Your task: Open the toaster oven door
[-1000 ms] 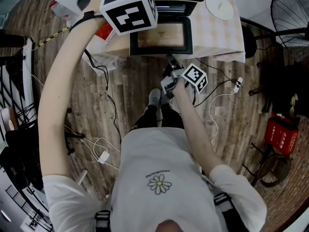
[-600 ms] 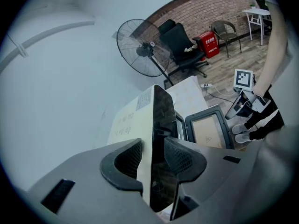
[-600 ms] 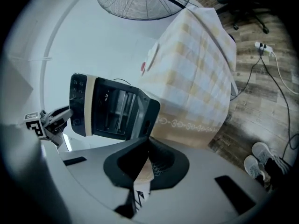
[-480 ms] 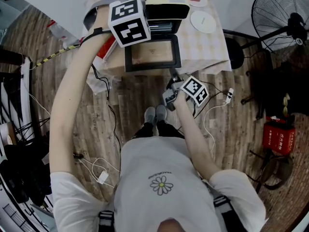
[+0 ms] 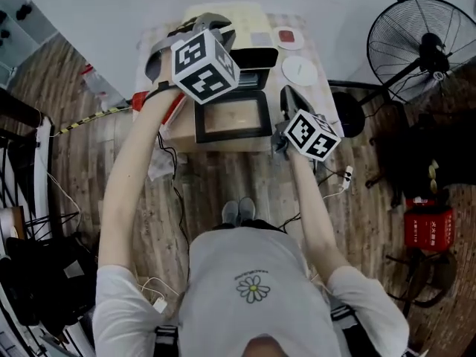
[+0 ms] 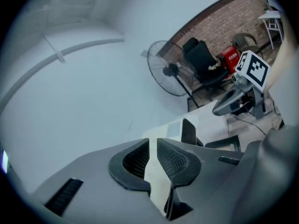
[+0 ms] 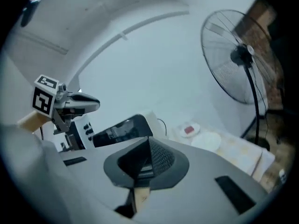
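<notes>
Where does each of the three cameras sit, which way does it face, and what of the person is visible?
Head view: on the person's head, facing steeply down at the toaster oven and wooden floor; torso, both arms and shoes show.
Left gripper view: on the left hand-held gripper, along its jaws, which have just been closing on nothing, toward the fan; right forearm shows.
Right gripper view: on the right hand-held gripper, along shut jaws toward the toaster oven; left forearm shows.
Shared: both gripper views show the fan.
</notes>
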`<action>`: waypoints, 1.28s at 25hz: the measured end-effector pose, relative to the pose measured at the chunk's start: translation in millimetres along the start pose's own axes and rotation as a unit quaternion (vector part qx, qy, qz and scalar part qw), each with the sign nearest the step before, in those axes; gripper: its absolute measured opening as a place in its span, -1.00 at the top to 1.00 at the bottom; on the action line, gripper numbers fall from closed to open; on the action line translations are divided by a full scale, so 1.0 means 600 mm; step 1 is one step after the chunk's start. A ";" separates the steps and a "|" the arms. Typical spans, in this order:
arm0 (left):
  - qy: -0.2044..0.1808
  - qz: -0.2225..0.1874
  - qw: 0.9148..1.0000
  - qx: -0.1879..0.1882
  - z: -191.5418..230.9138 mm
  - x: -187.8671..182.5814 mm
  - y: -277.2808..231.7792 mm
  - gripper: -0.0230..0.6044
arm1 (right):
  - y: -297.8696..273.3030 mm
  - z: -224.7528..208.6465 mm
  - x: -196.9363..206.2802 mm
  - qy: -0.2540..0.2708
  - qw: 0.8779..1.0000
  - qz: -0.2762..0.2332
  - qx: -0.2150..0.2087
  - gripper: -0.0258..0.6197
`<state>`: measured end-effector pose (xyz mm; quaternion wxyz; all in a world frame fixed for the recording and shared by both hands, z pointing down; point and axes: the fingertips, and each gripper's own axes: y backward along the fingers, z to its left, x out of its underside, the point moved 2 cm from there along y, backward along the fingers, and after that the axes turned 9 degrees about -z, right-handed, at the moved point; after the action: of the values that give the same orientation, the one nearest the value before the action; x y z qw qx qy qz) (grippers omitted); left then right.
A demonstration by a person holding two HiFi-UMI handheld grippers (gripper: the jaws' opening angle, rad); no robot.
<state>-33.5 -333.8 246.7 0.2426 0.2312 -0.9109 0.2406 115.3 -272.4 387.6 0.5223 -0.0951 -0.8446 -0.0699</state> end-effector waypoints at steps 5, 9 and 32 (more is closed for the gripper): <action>0.140 -0.120 0.979 -0.081 0.027 -0.051 0.068 0.83 | -0.008 0.082 -0.129 0.158 0.984 -0.071 -0.045 0.90; 0.241 -0.195 0.941 -0.135 0.035 -0.059 0.128 0.87 | 0.011 0.138 -0.176 0.234 0.963 -0.113 -0.065 0.90; 0.410 -0.202 0.849 -0.264 -0.133 0.061 0.241 0.88 | 0.092 0.223 -0.076 0.305 0.941 -0.119 -0.087 0.90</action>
<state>-113.2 -188.2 280.9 0.6891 0.2175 -0.6912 0.0094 31.6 -193.5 288.4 0.7325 -0.0134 -0.6404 -0.2305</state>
